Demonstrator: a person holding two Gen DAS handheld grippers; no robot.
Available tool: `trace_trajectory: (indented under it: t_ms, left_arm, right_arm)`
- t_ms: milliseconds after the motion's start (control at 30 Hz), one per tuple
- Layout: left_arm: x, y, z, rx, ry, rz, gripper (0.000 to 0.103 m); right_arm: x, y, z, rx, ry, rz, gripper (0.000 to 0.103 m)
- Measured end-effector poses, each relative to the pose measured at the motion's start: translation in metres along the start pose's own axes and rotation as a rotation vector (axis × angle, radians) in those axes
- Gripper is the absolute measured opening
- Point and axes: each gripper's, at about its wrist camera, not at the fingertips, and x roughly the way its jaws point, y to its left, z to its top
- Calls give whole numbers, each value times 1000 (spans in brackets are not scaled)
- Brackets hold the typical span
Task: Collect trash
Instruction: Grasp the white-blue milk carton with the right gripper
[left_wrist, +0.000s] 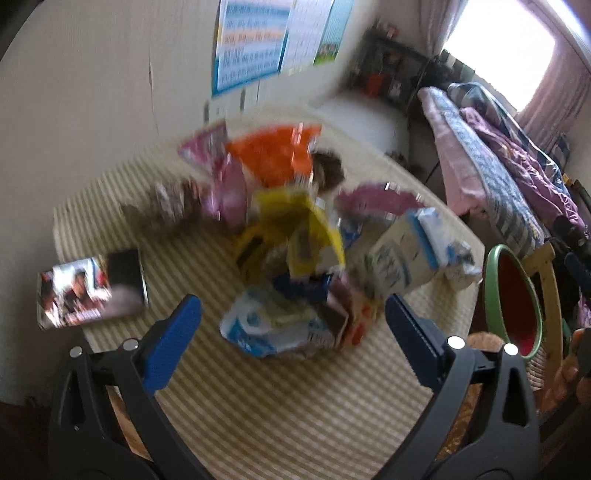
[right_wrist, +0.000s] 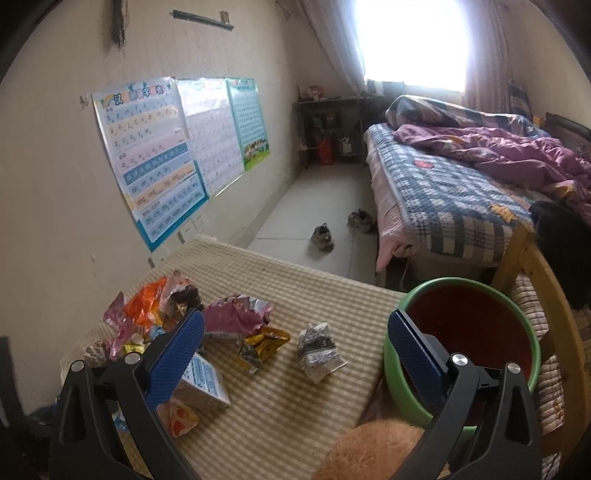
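Note:
A heap of crumpled wrappers (left_wrist: 288, 236) lies on the striped table (left_wrist: 258, 406): orange, pink, yellow and blue-white packets, blurred in the left wrist view. My left gripper (left_wrist: 293, 328) hangs open just above the heap's near edge, with nothing between its fingers. The right wrist view shows the same wrappers (right_wrist: 221, 325) at the table's left, a lone crumpled silver wrapper (right_wrist: 319, 350) nearer the middle, and a green bin with a red inside (right_wrist: 469, 328) at the table's right edge. My right gripper (right_wrist: 295, 354) is open and empty, over the table between the silver wrapper and the bin.
A phone (left_wrist: 125, 273) and a printed card (left_wrist: 74, 295) lie at the table's left. A small carton (right_wrist: 203, 380) sits near my right gripper's left finger. A bed (right_wrist: 461, 192) with quilts stands to the right. Shoes (right_wrist: 323, 236) lie on the floor.

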Motion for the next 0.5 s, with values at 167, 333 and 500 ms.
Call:
trace_trajectory:
  t_ms: [167, 333, 500]
  left_arm:
    - [17, 1, -9, 1, 64, 4, 93]
    - [28, 9, -22, -11, 115, 12, 89]
    - [45, 9, -29, 18, 162, 17, 82]
  right_arm:
    - [15, 7, -2, 24, 96, 105, 96]
    - [39, 37, -7, 13, 234, 263, 94]
    - [67, 77, -18, -70, 340, 336, 86]
